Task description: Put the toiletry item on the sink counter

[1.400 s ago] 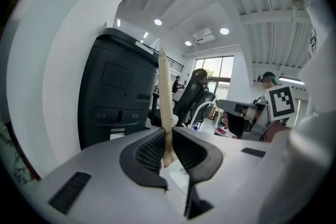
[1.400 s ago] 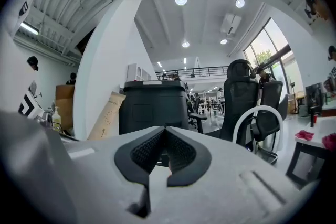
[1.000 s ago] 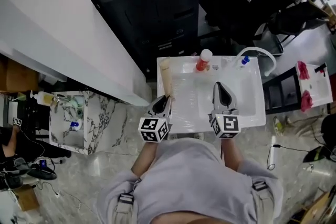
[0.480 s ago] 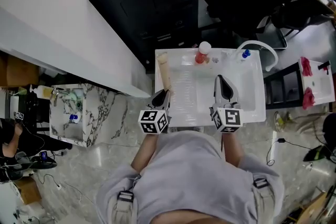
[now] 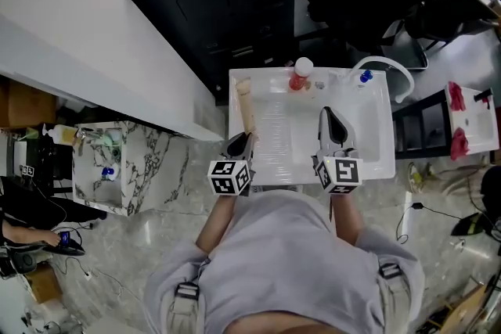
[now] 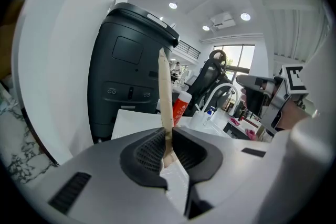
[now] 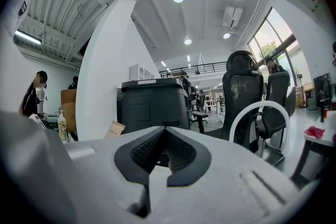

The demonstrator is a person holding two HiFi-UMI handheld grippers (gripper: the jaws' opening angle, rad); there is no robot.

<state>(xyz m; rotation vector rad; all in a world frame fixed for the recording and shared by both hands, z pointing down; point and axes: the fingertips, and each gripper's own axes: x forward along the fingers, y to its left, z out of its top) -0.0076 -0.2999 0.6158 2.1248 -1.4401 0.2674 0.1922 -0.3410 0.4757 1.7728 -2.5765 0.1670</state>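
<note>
Little has moved since the earlier frame: both grippers sit over the same parts of the basin, and only the head camera's framing has drifted slightly. Beyond the far edge stands a large black bin (image 5: 235,4), and just near of it lies the white sink counter (image 5: 368,160), with an arched faucet (image 5: 393,76) at its far right corner. The left gripper (image 5: 241,141) hovers at the counter's near left, its jaws clamped on the near end of the toiletry item, a flat beige tube (image 5: 246,109) that stretches away along the left deck toward the far edge. Whether the tube already touches the deck cannot be told. The right gripper (image 5: 331,121) hangs over the basin with its jaws pressed together and nothing between them. A red bottle (image 5: 299,76) with a white cap stands on the far rim, right of the tube's tip. To place well, I would lower the tube flat onto the left deck, keeping it off the rim's edge and away from the bottle, and spread the jaws only once it rests there.
</note>
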